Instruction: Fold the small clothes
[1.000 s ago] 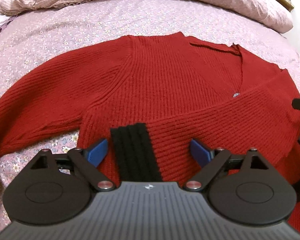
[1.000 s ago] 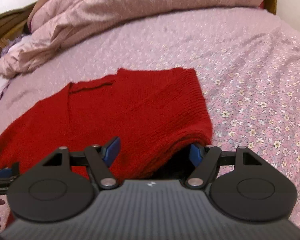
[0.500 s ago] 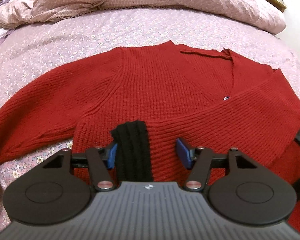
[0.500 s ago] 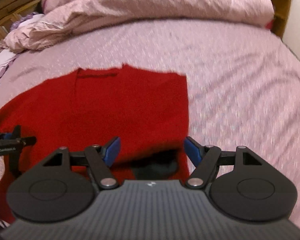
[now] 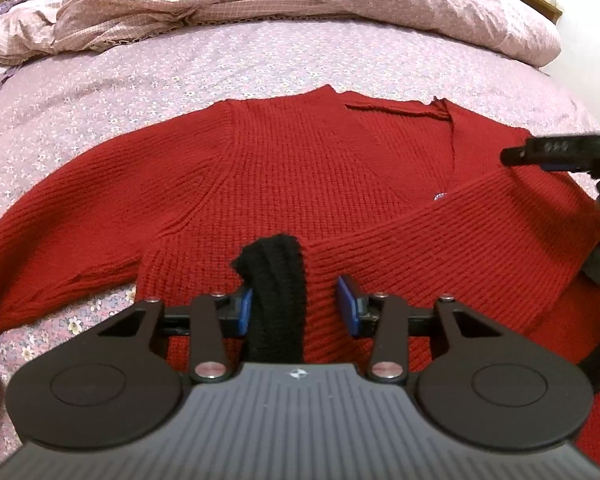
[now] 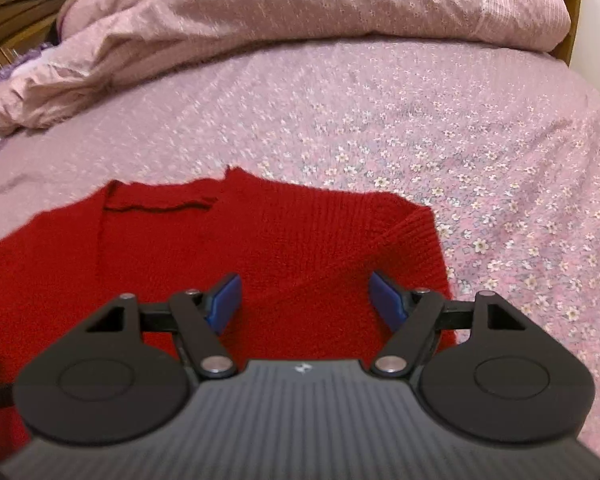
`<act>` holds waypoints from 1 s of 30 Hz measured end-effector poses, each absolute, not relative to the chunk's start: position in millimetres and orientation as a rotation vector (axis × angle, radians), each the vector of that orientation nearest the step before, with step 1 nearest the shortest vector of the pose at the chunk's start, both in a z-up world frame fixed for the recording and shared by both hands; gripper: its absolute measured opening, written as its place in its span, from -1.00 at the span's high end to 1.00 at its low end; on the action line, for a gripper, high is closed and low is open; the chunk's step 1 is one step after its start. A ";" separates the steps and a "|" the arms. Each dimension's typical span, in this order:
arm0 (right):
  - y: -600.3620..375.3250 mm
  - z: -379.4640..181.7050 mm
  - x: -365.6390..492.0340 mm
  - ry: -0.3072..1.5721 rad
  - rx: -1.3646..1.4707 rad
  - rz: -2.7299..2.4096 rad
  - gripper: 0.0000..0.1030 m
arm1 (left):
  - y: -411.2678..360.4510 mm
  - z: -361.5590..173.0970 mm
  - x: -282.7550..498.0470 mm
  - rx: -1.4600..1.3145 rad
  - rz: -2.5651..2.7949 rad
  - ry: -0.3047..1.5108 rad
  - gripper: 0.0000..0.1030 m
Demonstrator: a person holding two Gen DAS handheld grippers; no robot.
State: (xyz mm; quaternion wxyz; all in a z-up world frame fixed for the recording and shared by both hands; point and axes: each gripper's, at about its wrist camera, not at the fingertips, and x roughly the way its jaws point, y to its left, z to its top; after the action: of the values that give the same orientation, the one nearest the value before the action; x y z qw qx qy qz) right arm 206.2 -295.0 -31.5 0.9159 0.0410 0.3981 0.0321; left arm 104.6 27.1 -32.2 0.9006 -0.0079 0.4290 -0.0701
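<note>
sweater (image 5: 300,184): soft, floppy knit; take hold at black cuff (image 5: 274,280)
left gripper (image 5: 296,306): jaws just closing, narrow, around cuff
right gripper (image 6: 304,300): jaws wide, empty

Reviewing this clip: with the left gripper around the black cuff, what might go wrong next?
1. The left gripper has just been closing; one pad touches the black cuff, the other stands clear, so the grip may catch only an edge.
2. Lifting could drag the folded sleeve off the red sweater.
</note>
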 end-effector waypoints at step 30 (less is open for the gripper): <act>-295.8 -28.8 207.7 0.598 0.202 0.014 0.74 | 43.2 -21.0 246.4 0.045 -0.059 0.822 0.66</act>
State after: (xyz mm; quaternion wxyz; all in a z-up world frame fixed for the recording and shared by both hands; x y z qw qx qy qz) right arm 207.7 -295.8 -28.9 0.9507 0.0991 0.2939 0.0067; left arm 246.4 43.2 -21.0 0.9161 0.0218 0.3994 -0.0286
